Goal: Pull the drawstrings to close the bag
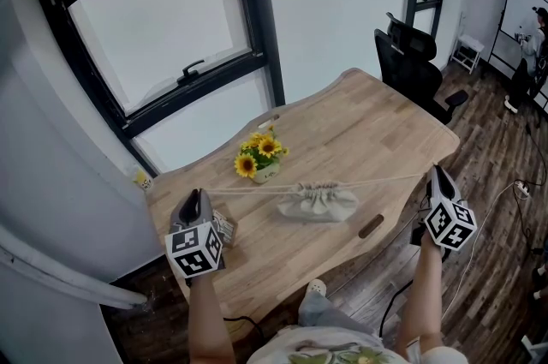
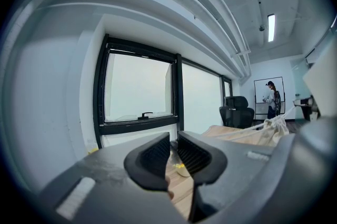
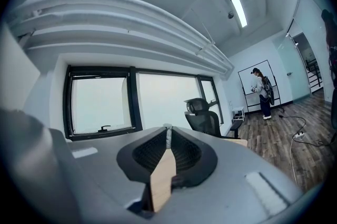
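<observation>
A taut drawstring (image 1: 248, 190) bars your way across the table (image 1: 368, 127) from side to side, with the bag (image 1: 318, 202) bunched at its middle. Just behind it stands the sunflower pot (image 1: 260, 157). Beyond that, you have bare tabletop up to the office chair (image 1: 415, 62).

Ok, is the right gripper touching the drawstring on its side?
Touching. The right gripper view shows the right gripper with jaws closed on the pale drawstring at their tips; the head view shows it running taut to the bag.

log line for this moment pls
bag cinched on table | drawstring taut | left gripper shut on drawstring | right gripper shut on drawstring
</observation>
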A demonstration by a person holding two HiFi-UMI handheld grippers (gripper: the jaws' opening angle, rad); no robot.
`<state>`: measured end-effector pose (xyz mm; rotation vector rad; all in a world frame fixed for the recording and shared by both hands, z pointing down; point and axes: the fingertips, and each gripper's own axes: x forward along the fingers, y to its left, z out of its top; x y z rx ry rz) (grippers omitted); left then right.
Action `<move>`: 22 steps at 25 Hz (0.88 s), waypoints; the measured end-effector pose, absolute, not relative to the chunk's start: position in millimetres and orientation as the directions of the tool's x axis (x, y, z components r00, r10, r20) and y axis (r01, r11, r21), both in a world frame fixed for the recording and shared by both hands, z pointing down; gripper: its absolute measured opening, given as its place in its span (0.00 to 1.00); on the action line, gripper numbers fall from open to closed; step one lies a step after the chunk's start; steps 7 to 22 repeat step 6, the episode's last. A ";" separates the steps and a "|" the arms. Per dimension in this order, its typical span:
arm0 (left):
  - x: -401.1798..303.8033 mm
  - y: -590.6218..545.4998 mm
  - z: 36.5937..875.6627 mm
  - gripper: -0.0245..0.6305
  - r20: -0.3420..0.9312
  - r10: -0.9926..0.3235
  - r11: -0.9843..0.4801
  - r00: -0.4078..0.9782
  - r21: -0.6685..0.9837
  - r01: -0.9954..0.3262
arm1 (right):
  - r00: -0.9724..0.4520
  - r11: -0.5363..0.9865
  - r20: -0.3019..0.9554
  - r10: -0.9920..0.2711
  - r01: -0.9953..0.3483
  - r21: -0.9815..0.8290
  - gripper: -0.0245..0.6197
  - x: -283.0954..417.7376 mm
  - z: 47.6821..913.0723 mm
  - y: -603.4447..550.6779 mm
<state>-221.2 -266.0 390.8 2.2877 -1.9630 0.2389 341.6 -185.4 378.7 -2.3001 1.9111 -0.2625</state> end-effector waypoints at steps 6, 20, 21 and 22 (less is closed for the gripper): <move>-219.9 -267.4 389.7 0.12 0.194 -0.970 -0.151 0.146 -0.014 -0.988 | 0.176 -0.182 0.049 -0.983 -0.959 -0.219 0.09 343.1 380.9 -186.4; -219.9 -267.4 389.7 0.12 0.194 -0.970 -0.151 0.146 -0.014 -0.988 | 0.176 -0.182 0.049 -0.983 -0.959 -0.219 0.09 343.1 380.9 -186.4; -219.9 -267.4 389.7 0.12 0.194 -0.970 -0.151 0.146 -0.014 -0.988 | 0.176 -0.182 0.049 -0.983 -0.959 -0.219 0.09 343.1 380.9 -186.4; -219.9 -267.4 389.7 0.12 0.194 -0.970 -0.151 0.146 -0.014 -0.988 | 0.176 -0.182 0.049 -0.983 -0.959 -0.219 0.09 343.1 380.9 -186.4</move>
